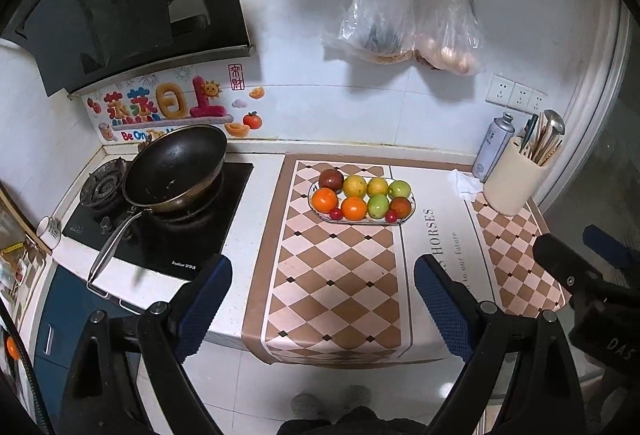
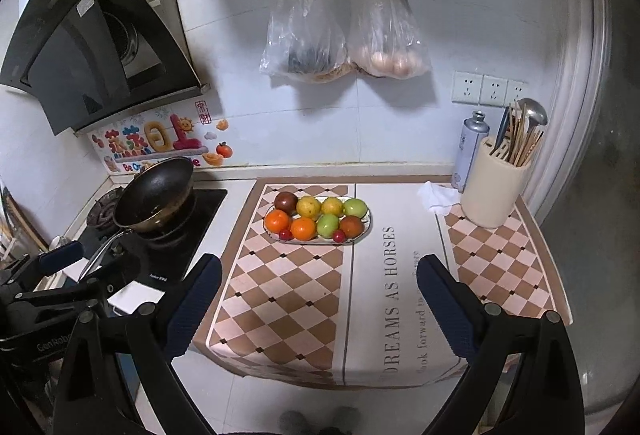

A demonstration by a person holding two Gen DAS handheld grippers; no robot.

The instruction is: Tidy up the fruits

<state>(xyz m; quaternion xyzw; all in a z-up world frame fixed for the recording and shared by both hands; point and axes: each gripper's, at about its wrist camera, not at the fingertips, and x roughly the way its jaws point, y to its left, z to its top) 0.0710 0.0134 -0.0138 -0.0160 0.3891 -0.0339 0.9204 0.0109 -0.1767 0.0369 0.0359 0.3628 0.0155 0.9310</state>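
A white oval plate [image 1: 411,214] [image 2: 367,225] sits on the checked mat at the back of the counter. It holds several fruits in two rows: a dark red one [image 1: 331,178] [image 2: 285,200], yellow ones [image 1: 355,185] [image 2: 308,206], green ones [image 1: 378,206] [image 2: 328,225], oranges [image 1: 324,199] [image 2: 277,220] and two small red fruits [image 1: 336,213] [image 2: 285,234]. My left gripper [image 1: 323,305] is open and empty, held off the counter's front edge. My right gripper [image 2: 320,305] is open and empty, also well short of the plate.
A black wok [image 1: 175,169] [image 2: 154,192] sits on the stove at left, its handle pointing forward. A cream utensil holder [image 1: 516,179] [image 2: 496,191], a spray can [image 1: 493,147] and crumpled tissue [image 1: 464,183] stand at back right. Plastic bags [image 1: 404,23] hang on the wall.
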